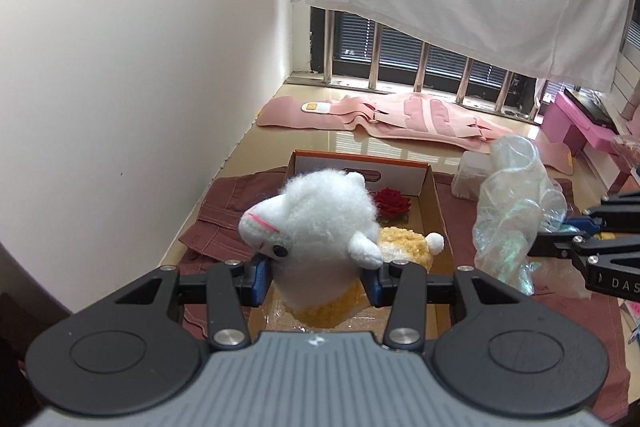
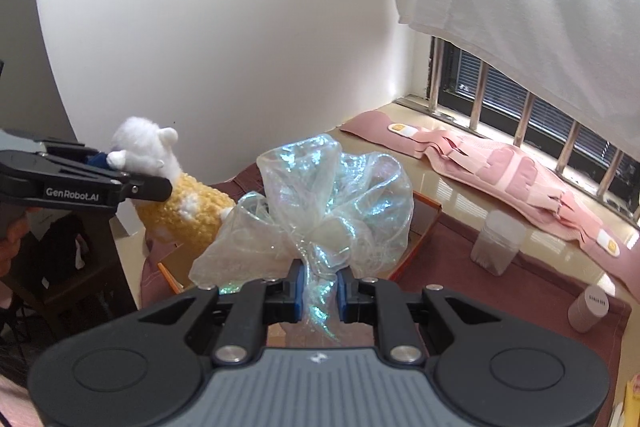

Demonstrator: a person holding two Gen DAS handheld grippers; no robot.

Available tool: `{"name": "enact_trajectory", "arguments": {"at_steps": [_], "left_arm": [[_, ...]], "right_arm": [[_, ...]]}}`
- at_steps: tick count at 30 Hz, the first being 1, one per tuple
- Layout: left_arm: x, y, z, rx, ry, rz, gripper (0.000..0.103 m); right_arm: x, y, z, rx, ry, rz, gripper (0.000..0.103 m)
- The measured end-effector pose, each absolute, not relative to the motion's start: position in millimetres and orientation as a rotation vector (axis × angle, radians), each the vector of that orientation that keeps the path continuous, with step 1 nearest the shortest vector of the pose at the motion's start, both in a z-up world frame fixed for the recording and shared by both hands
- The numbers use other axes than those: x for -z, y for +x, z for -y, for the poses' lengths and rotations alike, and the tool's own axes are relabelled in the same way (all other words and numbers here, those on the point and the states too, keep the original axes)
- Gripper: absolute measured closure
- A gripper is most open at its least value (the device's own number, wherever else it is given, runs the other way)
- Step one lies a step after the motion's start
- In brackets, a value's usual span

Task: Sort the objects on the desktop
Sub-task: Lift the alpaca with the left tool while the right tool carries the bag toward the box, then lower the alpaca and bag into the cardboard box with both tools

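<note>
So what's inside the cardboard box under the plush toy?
In the cardboard box a red rose lies near the far wall. The plush toy, held in the left gripper, hides most of the floor; anything else there can't be seen.

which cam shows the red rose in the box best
The left wrist view: the red rose lies in the cardboard box, behind the plush alpaca. In the right wrist view the iridescent bow hides it.

Glossy ledge [image 2: 460, 195], maroon cloth [image 2: 500, 291], pink garment [image 2: 508, 167]

Plush alpaca [image 1: 316, 223], iridescent bow [image 2: 324, 203] aloft
</note>
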State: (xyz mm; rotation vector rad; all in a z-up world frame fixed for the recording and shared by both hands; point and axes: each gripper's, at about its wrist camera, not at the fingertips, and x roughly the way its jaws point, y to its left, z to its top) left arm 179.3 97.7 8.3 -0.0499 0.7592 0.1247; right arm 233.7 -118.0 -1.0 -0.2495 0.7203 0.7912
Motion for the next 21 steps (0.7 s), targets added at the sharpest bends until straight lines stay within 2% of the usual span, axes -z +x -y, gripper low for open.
{"name": "enact_trajectory", "arguments": {"at_steps": [21], "left_arm": [[56.3,274.5,-92.9,-0.020,0.212,-0.918,0.058]], "right_arm": [[50.9,325.4,27.1,-0.829,-0.703,-0.731,0.088]]}}
